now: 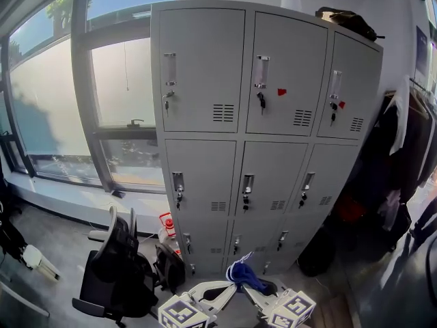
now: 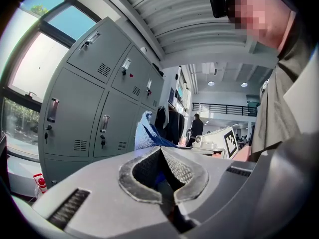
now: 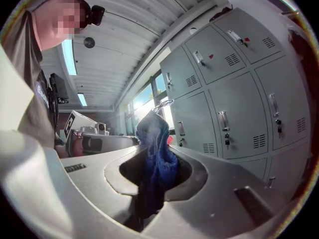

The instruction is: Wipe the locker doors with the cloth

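The grey lockers (image 1: 266, 162) stand straight ahead, three columns of doors with keys hanging in their locks. A blue cloth (image 1: 240, 272) is bunched low in the head view, between my two grippers. My right gripper (image 1: 254, 294) is shut on it; in the right gripper view the cloth (image 3: 152, 128) rises from between the jaws of the right gripper (image 3: 153, 149). My left gripper (image 1: 222, 291) comes in from the left with its jaws together. In the left gripper view the cloth (image 2: 144, 133) shows just past the left gripper (image 2: 160, 151), with blue inside the gap. Both are well short of the doors.
A black office chair (image 1: 116, 265) and a dark backpack (image 1: 169, 265) stand on the floor left of the lockers, beside a red-capped bottle (image 1: 167, 223). Coats hang on a rack (image 1: 403, 149) to the right. A dark bag (image 1: 345, 20) lies on top of the lockers. Big windows fill the left wall.
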A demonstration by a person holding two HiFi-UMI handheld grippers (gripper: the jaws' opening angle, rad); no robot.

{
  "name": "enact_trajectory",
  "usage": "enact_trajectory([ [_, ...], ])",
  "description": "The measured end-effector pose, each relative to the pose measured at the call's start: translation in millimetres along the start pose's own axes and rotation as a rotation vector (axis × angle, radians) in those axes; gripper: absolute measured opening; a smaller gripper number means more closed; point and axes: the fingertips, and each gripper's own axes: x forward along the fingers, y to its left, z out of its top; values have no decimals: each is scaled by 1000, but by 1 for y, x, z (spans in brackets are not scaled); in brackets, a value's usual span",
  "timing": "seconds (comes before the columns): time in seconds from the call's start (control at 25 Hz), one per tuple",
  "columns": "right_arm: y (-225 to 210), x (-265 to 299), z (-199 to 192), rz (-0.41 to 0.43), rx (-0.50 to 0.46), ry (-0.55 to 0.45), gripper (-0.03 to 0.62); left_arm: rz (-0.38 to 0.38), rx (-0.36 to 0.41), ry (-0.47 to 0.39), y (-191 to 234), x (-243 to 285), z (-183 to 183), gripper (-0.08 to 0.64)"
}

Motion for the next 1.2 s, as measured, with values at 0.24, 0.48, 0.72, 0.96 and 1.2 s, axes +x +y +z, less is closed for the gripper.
enact_trajectory([
  [0.24, 9, 26, 13, 54, -27, -5, 78, 39, 14, -31, 15, -16, 13, 8],
  [0.48, 28, 63, 15, 130, -14, 21, 78, 94, 23, -66, 34, -40, 28, 8],
  [0.72, 31, 96, 25, 187, -20, 23, 78, 170, 8, -98, 59, -60, 32, 8],
  [0.96, 3, 133, 42, 239, 8, -1, 78, 239, 12, -111, 91, -49, 38, 8],
  [1.2, -45, 172, 64, 279, 12, -40, 78, 321, 1, -93, 132, -20, 48, 8],
])
